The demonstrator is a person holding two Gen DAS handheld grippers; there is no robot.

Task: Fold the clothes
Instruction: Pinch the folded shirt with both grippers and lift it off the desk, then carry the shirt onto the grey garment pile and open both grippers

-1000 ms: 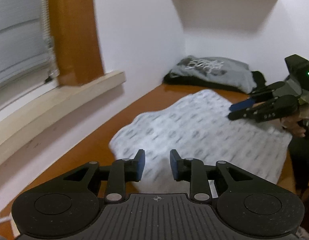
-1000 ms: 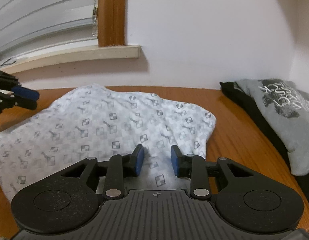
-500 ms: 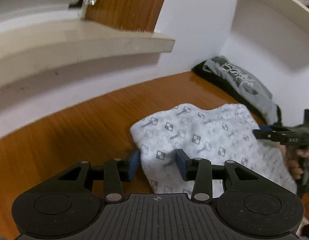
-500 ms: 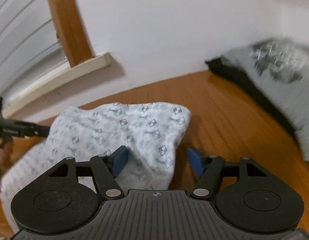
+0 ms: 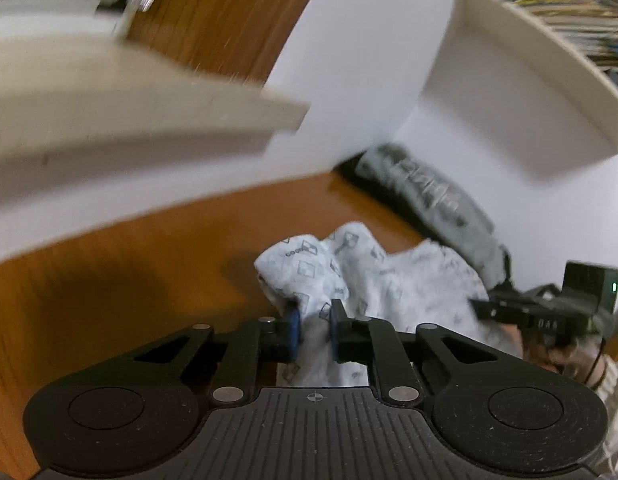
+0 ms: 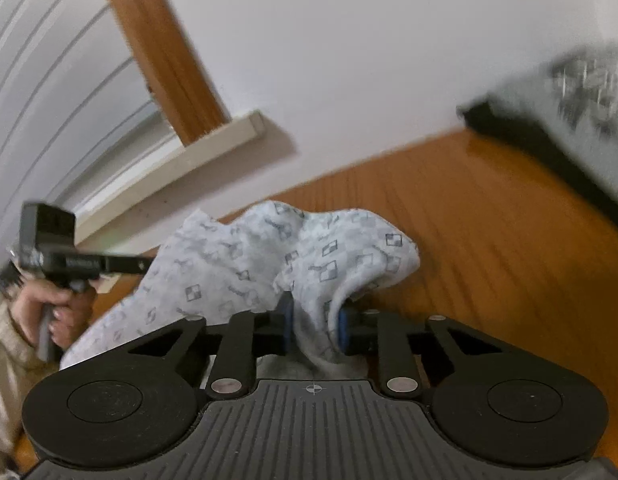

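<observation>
A white garment with a small grey square print [image 5: 393,280] lies bunched on the wooden table [image 5: 129,280]. My left gripper [image 5: 313,322] is shut on its left corner, cloth pinched between the blue pads. My right gripper [image 6: 313,322] is shut on the garment's right corner [image 6: 329,264], which is lifted and draped over the fingers. The right gripper shows in the left wrist view [image 5: 541,312], and the left gripper shows in the right wrist view [image 6: 81,266], each held by a hand.
A folded grey printed shirt on dark clothes [image 5: 437,200] lies at the table's far right, also blurred in the right wrist view [image 6: 581,96]. A window sill [image 5: 129,120] and white wall run along the back. A shelf with books [image 5: 569,4] hangs above.
Both grippers went from open above the flat garment to shut on its near corners. The cloth has been pulled up and bunched.
</observation>
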